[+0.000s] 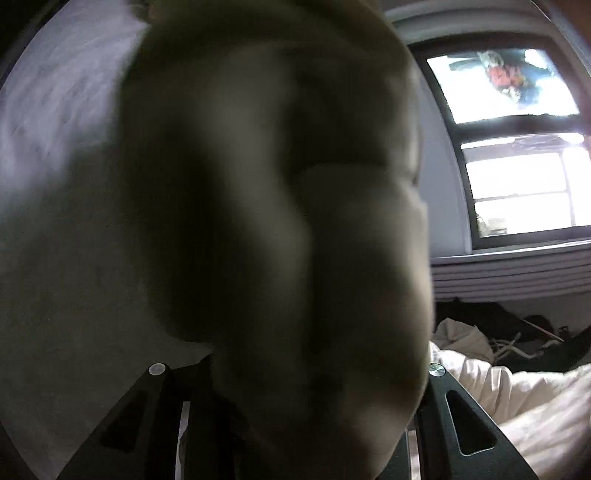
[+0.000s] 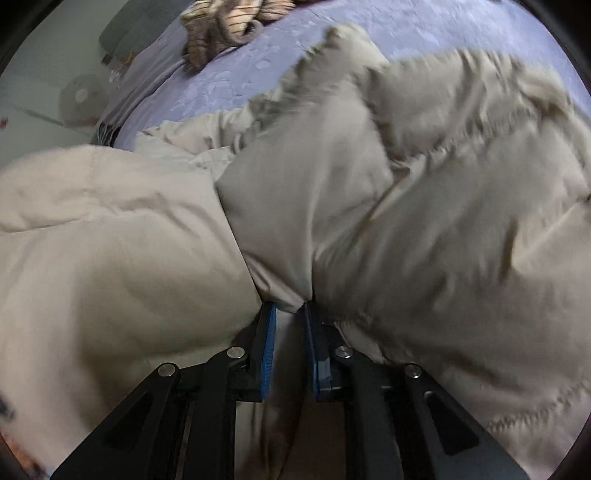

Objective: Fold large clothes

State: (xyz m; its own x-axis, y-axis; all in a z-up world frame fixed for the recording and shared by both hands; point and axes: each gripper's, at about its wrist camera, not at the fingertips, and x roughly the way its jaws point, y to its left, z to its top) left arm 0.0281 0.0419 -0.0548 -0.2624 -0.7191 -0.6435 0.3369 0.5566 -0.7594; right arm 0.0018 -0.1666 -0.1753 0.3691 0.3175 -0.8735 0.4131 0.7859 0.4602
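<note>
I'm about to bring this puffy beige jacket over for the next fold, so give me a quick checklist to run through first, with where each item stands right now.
1. Right gripper has fabric: ok. Its blue pads are closed on a pinch of the beige puffer jacket.
2. Left gripper grip: cannot tell. Blurred jacket fabric hides its fingertips.
3. Landing space on the purple bedspread: ok beyond the jacket.
4. Striped garment out of the way: ok, it lies at the far end, apart from the jacket.
5. Jacket lying smooth: not ok, it is bunched and creased.
6. Left camera view: not ok, mostly blocked by fabric.
</note>
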